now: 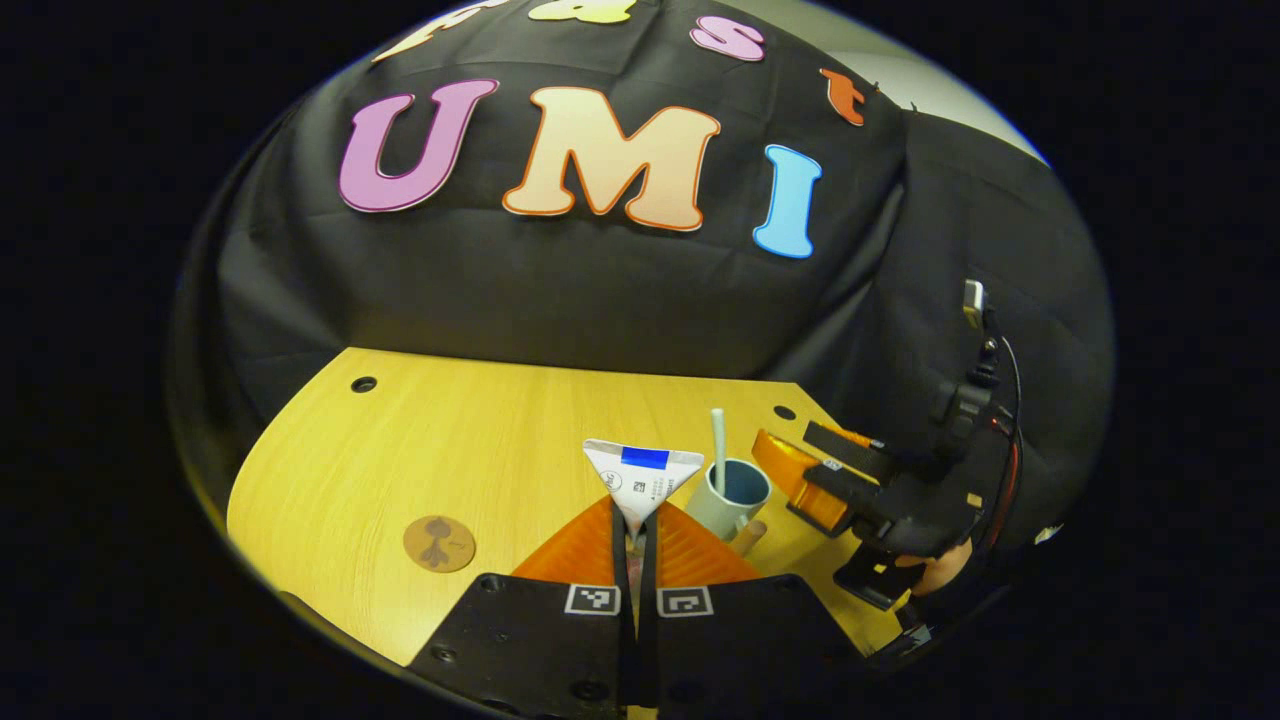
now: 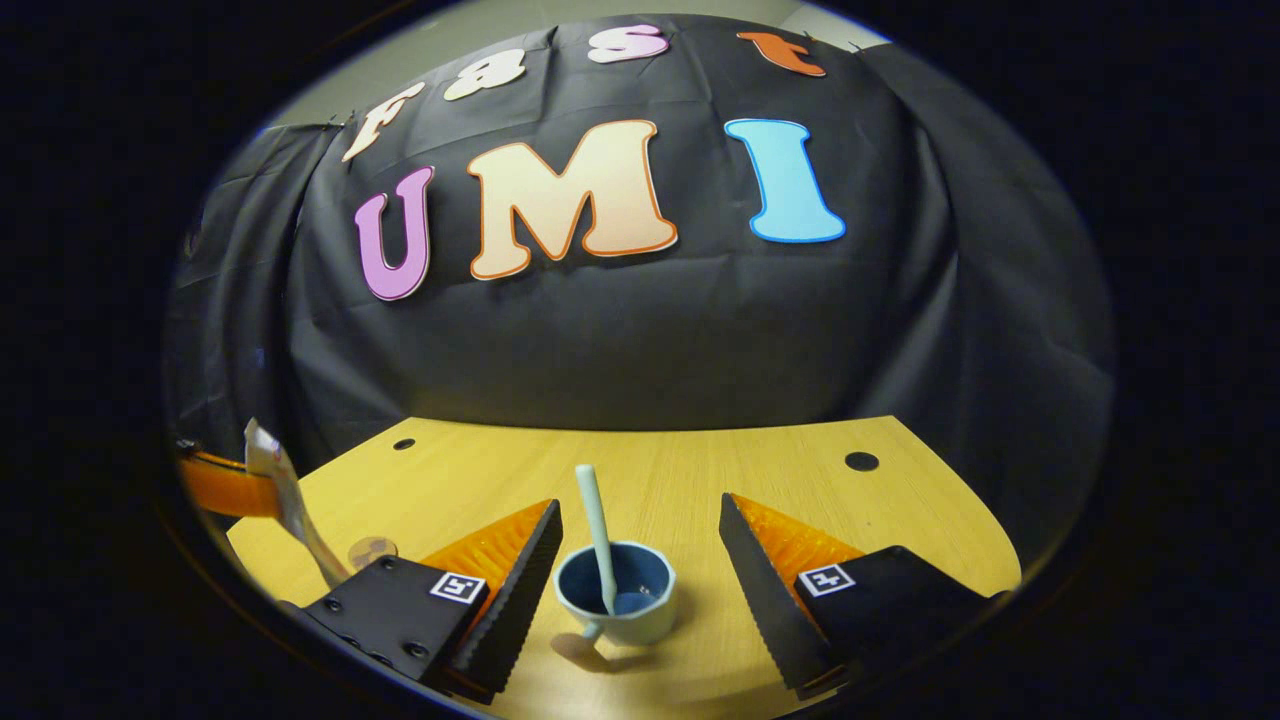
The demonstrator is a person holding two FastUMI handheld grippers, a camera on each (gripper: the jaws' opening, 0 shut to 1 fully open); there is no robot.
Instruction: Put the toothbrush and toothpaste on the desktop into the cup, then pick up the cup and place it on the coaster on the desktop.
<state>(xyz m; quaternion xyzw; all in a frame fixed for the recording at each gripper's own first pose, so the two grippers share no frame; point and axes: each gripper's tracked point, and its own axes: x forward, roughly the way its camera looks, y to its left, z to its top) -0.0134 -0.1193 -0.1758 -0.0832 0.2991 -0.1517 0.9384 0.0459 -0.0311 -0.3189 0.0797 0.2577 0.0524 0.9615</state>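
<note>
We hold the toothpaste pinched between the left gripper fingers, crimped end up, the cup with the toothbrush just beyond. We should tip it cap-first over the rim. The right gripper fingers stand spread either side of the cup.

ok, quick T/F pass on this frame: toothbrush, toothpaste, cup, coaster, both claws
1. The toothbrush stands in the cup. True.
2. The toothpaste is already in the cup. False: the left claw is shut on it, and it is held above the desk, beside the cup.
3. The right claw is shut on the cup. False: its jaws stand open, one on each side of the cup, not touching it.
4. The cup sits on the coaster. False: the coaster lies bare on the desk, apart from the cup.
5. The cup stands upright. True.
</note>
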